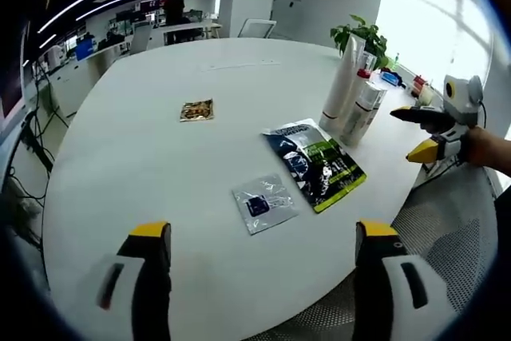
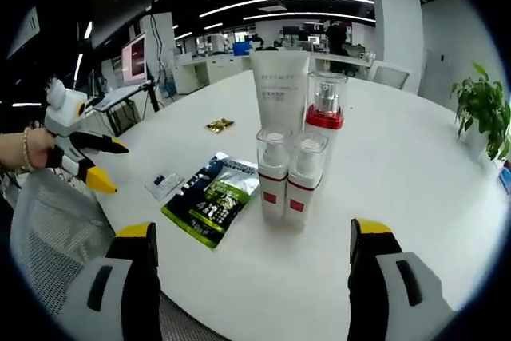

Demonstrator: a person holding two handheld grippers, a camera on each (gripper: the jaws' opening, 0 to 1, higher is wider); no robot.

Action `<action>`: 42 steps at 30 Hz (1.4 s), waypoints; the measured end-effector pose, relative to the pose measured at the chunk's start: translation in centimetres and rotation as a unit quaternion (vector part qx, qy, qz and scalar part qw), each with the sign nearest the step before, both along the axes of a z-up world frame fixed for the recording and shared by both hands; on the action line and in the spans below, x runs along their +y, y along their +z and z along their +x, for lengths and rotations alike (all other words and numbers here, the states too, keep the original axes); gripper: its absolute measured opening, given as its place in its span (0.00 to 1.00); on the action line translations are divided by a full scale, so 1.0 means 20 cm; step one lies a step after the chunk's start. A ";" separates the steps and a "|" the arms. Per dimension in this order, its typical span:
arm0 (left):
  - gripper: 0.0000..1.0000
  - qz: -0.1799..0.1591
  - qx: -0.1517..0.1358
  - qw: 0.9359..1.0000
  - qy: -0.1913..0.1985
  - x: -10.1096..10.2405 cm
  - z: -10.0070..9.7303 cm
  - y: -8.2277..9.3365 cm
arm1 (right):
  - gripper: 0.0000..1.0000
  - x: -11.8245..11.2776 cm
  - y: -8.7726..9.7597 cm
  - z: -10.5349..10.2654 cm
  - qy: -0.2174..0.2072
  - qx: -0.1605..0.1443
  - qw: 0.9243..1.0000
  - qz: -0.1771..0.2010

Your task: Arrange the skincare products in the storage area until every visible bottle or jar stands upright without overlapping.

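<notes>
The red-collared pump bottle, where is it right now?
In the right gripper view, the red-collared pump bottle stands upright mid-table, right of the white tube, behind two small bottles.

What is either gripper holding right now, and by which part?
Nothing. The left gripper and right gripper are both open and empty above the table.

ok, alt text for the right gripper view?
Four upright skincare containers cluster on a white table: a tall white tube, a red-collared pump bottle and two small pump bottles in front. A dark sachet lies left; open right gripper below.
</notes>
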State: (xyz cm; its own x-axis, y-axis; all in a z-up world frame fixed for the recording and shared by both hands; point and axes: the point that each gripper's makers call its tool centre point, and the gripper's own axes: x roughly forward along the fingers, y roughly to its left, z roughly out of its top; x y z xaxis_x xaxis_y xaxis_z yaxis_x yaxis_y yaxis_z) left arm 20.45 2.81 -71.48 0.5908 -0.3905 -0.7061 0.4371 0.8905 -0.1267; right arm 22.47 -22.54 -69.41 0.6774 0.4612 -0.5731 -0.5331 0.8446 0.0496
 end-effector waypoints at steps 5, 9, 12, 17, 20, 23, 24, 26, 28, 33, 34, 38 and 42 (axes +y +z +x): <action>0.94 0.002 0.002 1.000 -0.002 0.01 0.01 -0.01 | 1.00 0.01 0.00 0.00 0.003 -0.003 1.000 -0.003; 0.94 0.006 0.005 1.000 -0.005 0.01 0.01 0.00 | 1.00 0.01 -0.01 0.00 0.002 -0.001 1.000 -0.004; 0.94 0.008 0.005 1.000 -0.007 0.00 0.03 0.00 | 1.00 0.00 0.01 0.00 -0.004 -0.007 1.000 -0.002; 0.94 0.014 0.006 1.000 -0.011 0.00 0.07 0.00 | 1.00 -0.01 0.01 0.01 -0.006 -0.008 1.000 -0.003; 0.94 0.014 0.002 1.000 -0.012 0.01 0.11 0.01 | 1.00 -0.01 0.01 0.01 -0.006 -0.009 1.000 -0.005; 0.94 0.013 0.002 1.000 -0.014 0.00 0.14 0.01 | 1.00 0.00 0.02 0.01 -0.006 -0.011 1.000 0.001; 0.94 0.014 0.002 1.000 -0.015 0.00 0.15 0.01 | 1.00 0.00 0.02 0.01 -0.007 -0.011 1.000 -0.001; 0.94 0.018 0.005 1.000 -0.019 0.00 0.17 0.01 | 1.00 -0.01 0.02 0.01 -0.008 -0.011 1.000 -0.003; 0.94 0.018 0.006 1.000 -0.021 -0.01 0.18 0.01 | 1.00 -0.01 0.01 0.01 -0.009 -0.009 1.000 -0.002; 0.94 0.019 0.009 1.000 -0.021 0.00 0.22 0.02 | 1.00 -0.02 0.00 0.03 -0.016 -0.004 1.000 0.002; 0.94 0.019 0.009 1.000 -0.021 0.00 0.23 0.02 | 1.00 -0.02 0.00 0.03 -0.017 -0.004 1.000 0.003; 0.94 0.021 0.010 0.999 -0.025 0.00 0.28 0.02 | 1.00 -0.03 0.00 0.02 -0.021 -0.001 1.000 0.004; 0.93 0.024 0.011 0.999 -0.027 0.00 0.32 0.03 | 0.98 -0.03 0.00 0.02 -0.023 0.000 1.000 0.002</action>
